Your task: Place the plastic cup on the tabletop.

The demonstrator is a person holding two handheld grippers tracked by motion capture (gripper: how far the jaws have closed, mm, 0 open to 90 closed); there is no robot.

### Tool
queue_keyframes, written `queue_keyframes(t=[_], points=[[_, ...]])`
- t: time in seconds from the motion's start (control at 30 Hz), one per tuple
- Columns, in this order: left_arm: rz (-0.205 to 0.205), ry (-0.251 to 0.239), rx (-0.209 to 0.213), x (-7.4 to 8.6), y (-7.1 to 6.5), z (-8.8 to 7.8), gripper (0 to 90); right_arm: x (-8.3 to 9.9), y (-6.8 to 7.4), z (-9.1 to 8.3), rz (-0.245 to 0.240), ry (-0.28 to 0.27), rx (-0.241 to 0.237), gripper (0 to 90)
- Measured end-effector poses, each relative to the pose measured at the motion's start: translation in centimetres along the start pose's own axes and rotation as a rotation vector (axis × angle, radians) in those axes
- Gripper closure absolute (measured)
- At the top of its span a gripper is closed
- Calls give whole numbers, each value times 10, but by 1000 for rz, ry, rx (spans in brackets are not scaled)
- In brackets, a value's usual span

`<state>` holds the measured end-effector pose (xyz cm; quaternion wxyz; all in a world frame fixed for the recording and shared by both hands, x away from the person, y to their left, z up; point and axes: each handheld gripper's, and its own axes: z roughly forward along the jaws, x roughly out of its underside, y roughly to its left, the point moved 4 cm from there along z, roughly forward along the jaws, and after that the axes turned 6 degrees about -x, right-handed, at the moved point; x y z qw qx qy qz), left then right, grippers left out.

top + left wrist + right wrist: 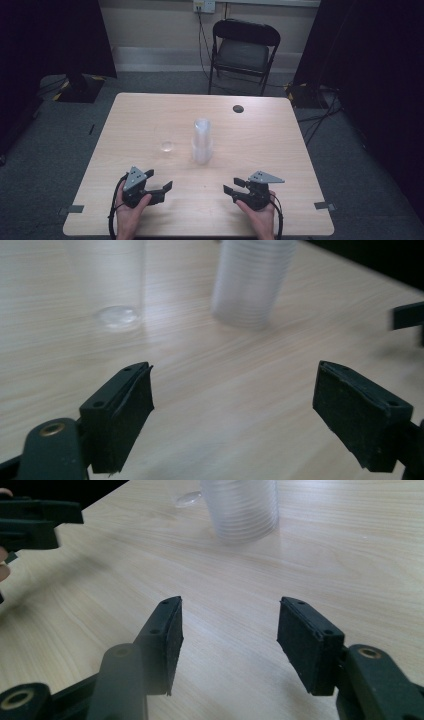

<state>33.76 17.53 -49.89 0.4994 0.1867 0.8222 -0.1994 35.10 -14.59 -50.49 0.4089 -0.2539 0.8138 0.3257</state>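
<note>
A tall stack of clear plastic cups (201, 141) stands upright near the middle of the light wooden table (260, 130). A single clear cup (168, 146) stands just to its left. My left gripper (159, 180) rests near the front left edge, open and empty, and faces the cups. In the left gripper view its jaws (235, 395) stand wide apart, with the single cup (107, 285) and the stack (252, 280) beyond them. My right gripper (233, 185) sits at the front right, open with nothing between its jaws (227, 635). The stack (242, 507) is ahead of it.
A small dark round spot (238, 108) marks the table's far right. A black folding chair (244, 50) stands behind the table. Dark curtains hang on both sides. In the right gripper view the left gripper (35, 522) shows at the upper left.
</note>
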Motion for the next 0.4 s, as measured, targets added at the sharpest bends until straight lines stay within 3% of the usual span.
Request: queue_keyframes(t=[0.07,0.1,0.17,0.27,0.4], points=[[30,-18,-51,6,-2,-2,161,0,0,0,0,0,3,426],[21,-11,-59,9,-3,-2,161,0,0,-1,2,1,5,421],[-5,8,-26,16,-6,-3,161,-1,-1,-1,2,4,12,398],[39,32,-54,19,-8,-4,162,-4,-5,-2,-7,9,39,346],[35,26,-54,16,-8,-9,162,-5,-10,-1,-39,27,123,302]])
